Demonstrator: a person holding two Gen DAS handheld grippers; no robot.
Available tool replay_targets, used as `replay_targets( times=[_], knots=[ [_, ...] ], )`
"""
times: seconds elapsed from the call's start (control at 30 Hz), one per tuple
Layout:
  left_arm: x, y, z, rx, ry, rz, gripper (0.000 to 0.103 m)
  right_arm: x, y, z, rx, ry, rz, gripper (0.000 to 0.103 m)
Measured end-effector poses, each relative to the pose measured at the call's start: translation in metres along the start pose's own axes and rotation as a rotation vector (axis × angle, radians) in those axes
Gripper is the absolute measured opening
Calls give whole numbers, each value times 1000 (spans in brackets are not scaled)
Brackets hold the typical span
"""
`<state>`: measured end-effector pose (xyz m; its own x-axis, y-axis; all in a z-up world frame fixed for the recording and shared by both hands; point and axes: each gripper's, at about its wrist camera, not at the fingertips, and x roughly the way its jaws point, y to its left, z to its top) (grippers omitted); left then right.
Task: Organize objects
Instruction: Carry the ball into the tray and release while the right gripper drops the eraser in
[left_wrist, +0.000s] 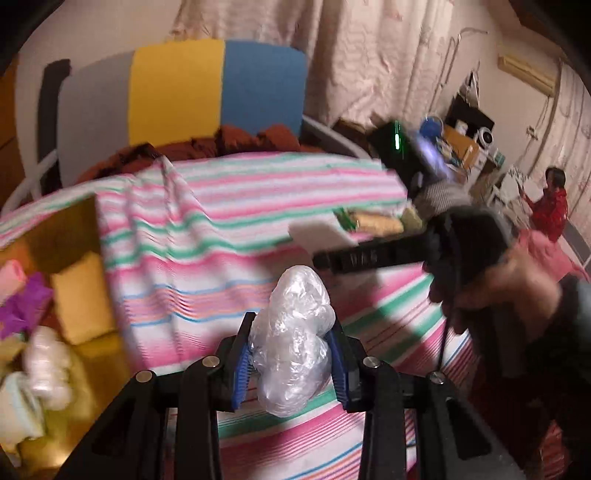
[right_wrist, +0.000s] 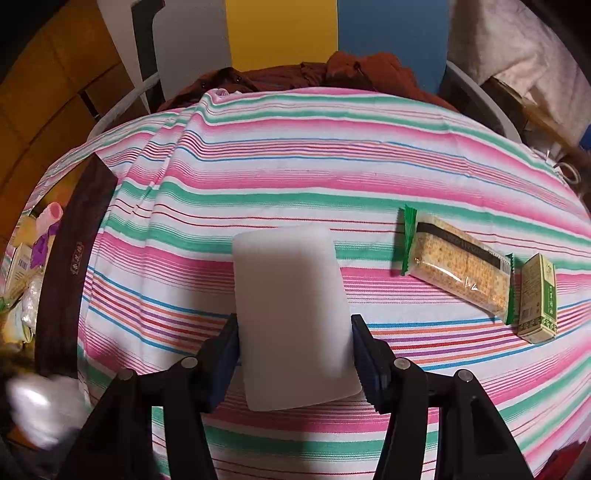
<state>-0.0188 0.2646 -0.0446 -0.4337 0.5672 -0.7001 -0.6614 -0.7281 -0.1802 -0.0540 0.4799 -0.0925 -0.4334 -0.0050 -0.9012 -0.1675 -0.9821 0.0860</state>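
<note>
The crumpled clear plastic bag is clamped in the left gripper above the striped cloth on the desk; the flat white foam block is clamped in the right gripper. Several items already lie in the open brown cardboard box at the left. Judged roughly midway: the wrapped cracker packet and the small green carton remain on the cloth.

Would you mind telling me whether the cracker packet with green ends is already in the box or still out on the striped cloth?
Out: the cracker packet with green ends lies flat on the striped cloth, far from the brown box.
</note>
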Motion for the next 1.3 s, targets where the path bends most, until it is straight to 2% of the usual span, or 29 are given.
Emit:
replay_targets(
  times=[0.17,0.3,0.4,0.5,1.03,1.3],
  knots=[
    [-40,24,10,-40,-61,90,36,-7,3,3,12,-28,12,58],
    [-64,49,10,-74,-86,195,36,-13,7,3,46,-43,50,58],
    [-78,71,7,-106,-108,266,36,-17,17,5,54,-50,77,58],
    [-86,89,2,-132,-118,306,36,-28,33,6,52,-71,111,58],
    [-111,151,-29,-280,-119,348,36,-71,178,-6,-56,-160,330,59],
    [-131,191,-39,-382,-144,381,36,-71,218,-17,-79,-174,341,61]
  ],
)
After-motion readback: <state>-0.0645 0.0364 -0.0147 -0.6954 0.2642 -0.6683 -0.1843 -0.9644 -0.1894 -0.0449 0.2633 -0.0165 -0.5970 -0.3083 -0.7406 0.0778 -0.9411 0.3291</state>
